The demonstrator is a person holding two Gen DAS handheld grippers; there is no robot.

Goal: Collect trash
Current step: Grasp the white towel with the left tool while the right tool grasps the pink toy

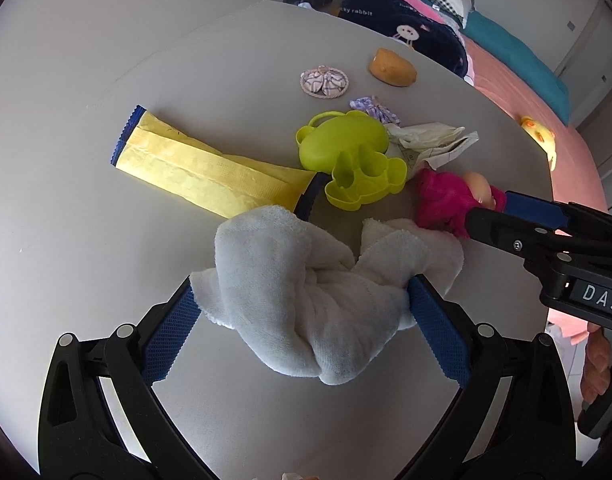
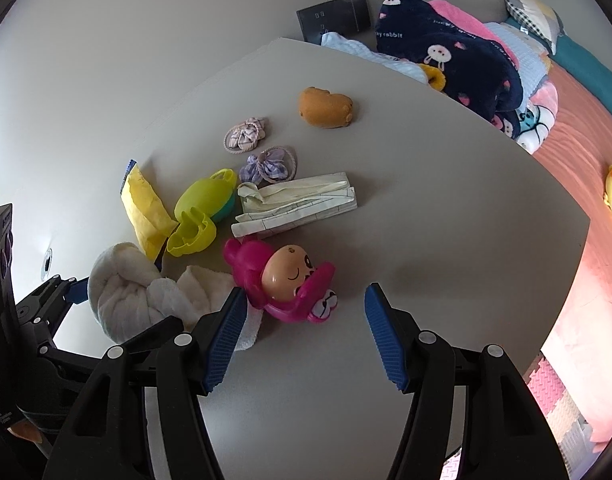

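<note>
My left gripper (image 1: pixel 301 292) is shut on a crumpled white towel (image 1: pixel 306 292), which bulges out between its blue pads; the towel also shows in the right wrist view (image 2: pixel 145 292). My right gripper (image 2: pixel 301 304) is open and empty, just in front of a pink doll toy (image 2: pixel 285 280), seen also from the left (image 1: pixel 446 200). A yellow packet (image 1: pixel 201 164) lies flat on the grey table (image 1: pixel 105 240). A crumpled paper wrapper (image 2: pixel 297 204) lies behind the doll.
A lime green toy case (image 1: pixel 346 160) lies open beside the packet. Two hair scrunchies (image 2: pixel 245 134) (image 2: pixel 269 166) and a brown plush toy (image 2: pixel 326 108) lie farther back. A bed (image 2: pixel 566 128) with blankets runs along the table's right edge.
</note>
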